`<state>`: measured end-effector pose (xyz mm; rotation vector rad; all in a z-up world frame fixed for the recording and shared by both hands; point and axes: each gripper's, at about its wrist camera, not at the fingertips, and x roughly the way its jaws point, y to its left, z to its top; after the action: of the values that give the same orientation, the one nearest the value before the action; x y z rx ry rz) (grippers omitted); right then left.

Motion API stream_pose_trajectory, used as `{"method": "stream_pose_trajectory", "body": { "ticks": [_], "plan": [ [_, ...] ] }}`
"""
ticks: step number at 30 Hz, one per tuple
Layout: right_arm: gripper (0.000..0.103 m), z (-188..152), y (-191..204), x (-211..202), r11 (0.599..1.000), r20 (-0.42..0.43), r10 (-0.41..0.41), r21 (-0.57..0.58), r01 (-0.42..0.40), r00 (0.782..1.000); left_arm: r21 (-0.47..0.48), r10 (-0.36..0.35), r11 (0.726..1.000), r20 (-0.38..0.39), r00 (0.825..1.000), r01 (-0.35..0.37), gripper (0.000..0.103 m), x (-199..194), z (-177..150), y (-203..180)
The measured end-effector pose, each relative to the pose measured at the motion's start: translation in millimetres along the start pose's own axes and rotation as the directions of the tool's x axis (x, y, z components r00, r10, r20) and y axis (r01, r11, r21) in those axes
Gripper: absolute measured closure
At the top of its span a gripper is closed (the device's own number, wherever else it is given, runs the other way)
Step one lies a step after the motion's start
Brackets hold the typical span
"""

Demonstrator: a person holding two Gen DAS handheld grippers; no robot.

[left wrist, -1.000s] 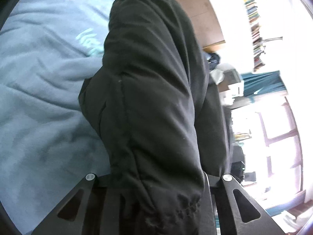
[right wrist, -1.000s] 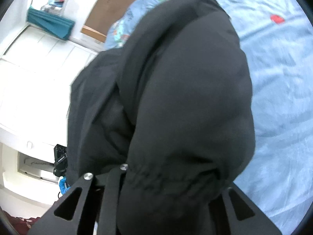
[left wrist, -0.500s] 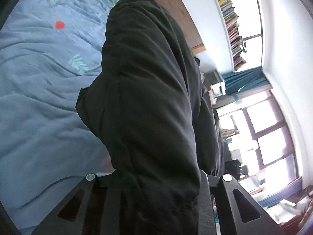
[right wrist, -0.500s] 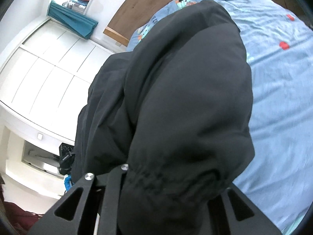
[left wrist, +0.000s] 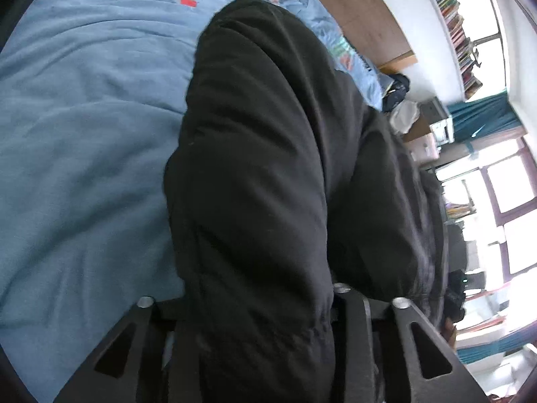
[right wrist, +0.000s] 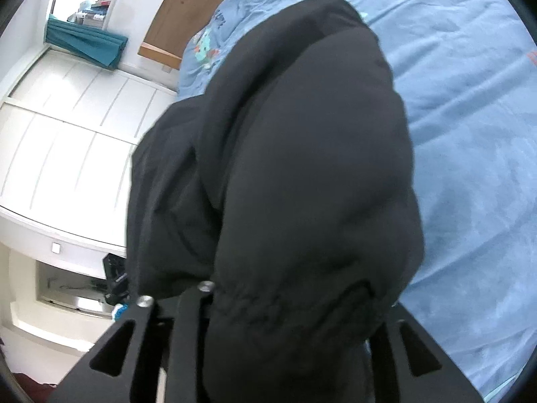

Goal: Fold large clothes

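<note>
A wide bed under a rumpled pale-blue quilt with small red and teal prints is filling the background of both views. A bulky black padded jacket is hanging above it, bunched between the two tools. The left tool has just been opening its jaws, with a thick fold of jacket between them; whether they are gripping it I cannot tell. The right tool has likewise just been opening, gathered hem between its jaws, grip unclear.
</note>
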<state>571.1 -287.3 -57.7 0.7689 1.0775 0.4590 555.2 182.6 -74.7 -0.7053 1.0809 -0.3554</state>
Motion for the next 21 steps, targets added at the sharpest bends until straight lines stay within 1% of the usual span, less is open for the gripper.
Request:
{"method": "stream_pose_trajectory", "body": {
  "ticks": [1, 3, 4, 6, 8, 9, 10, 12, 14, 15, 16, 17, 19, 21],
  "plan": [
    [0.065, -0.2, -3.7, 0.4, 1.000, 0.008, -0.011, 0.006, 0.011, 1.000, 0.006, 0.014, 1.000, 0.006, 1.000, -0.014, 0.056, -0.4, -0.4, 2.0],
    [0.044, -6.2, -18.0, -6.3, 0.998, 0.036, -0.051, 0.024, 0.050, 0.998, 0.017, 0.043, 0.999, 0.024, 0.999, -0.044, 0.050, -4.7, 0.7, -1.0],
    [0.040, -8.0, -23.5, -9.5, 0.997, 0.047, -0.069, 0.030, 0.067, 0.997, 0.027, 0.056, 0.998, 0.031, 0.998, -0.056, 0.046, -6.7, -0.8, -1.3],
    [0.030, -9.8, -31.9, -18.9, 0.995, 0.083, -0.095, 0.038, 0.092, 0.992, 0.042, 0.076, 0.996, 0.037, 0.996, -0.078, 0.042, -11.4, -0.4, -5.9],
    [0.024, -11.6, -42.6, -32.7, 0.991, 0.126, -0.130, 0.049, 0.125, 0.984, 0.057, 0.096, 0.993, 0.048, 0.994, -0.099, 0.039, -18.8, -3.6, -7.1],
    [0.021, -14.2, -49.3, -42.9, 0.988, 0.148, -0.153, 0.052, 0.147, 0.977, 0.064, 0.103, 0.992, 0.056, 0.993, -0.106, 0.038, -21.4, -5.1, -7.5],
    [0.021, -6.7, -45.1, -42.9, 0.984, 0.163, -0.176, 0.053, 0.170, 0.971, 0.068, 0.110, 0.991, 0.065, 0.992, -0.115, 0.037, -24.5, -7.1, -5.5],
    [0.018, -8.8, -51.7, -57.6, 0.973, 0.188, -0.232, 0.050, 0.227, 0.954, 0.068, 0.123, 0.989, 0.087, 0.989, -0.129, 0.036, -29.5, -6.1, -6.5],
    [0.018, -12.8, -58.4, -70.5, 0.963, 0.205, -0.270, 0.049, 0.265, 0.941, 0.057, 0.136, 0.988, 0.111, 0.984, -0.143, 0.035, -33.8, -8.5, -5.9],
    [0.018, -14.4, -59.2, -75.0, 0.955, 0.215, -0.297, 0.047, 0.293, 0.931, 0.052, 0.147, 0.987, 0.126, 0.981, -0.155, 0.034, -44.1, -13.7, 4.7],
    [0.018, -16.4, -59.2, -79.9, 0.945, 0.225, -0.325, 0.042, 0.324, 0.919, 0.051, 0.163, 0.984, 0.141, 0.976, -0.172, 0.034, -49.4, -15.3, 6.2],
    [0.018, -17.8, -53.9, -84.0, 0.931, 0.241, -0.361, 0.030, 0.365, 0.901, 0.051, 0.182, 0.980, 0.158, 0.970, -0.192, 0.034, -55.6, -16.6, 5.8],
    [0.018, -29.4, -58.6, -100.8, 0.925, 0.267, -0.369, 0.016, 0.379, 0.890, 0.065, 0.221, 0.969, 0.197, 0.955, -0.237, 0.034, -68.1, -19.5, 1.3],
    [0.018, -34.4, -44.9, -109.7, 0.921, 0.303, -0.371, -0.002, 0.390, 0.878, 0.094, 0.266, 0.951, 0.245, 0.933, -0.295, 0.033, -84.5, -20.1, -11.7]
  ]
}}
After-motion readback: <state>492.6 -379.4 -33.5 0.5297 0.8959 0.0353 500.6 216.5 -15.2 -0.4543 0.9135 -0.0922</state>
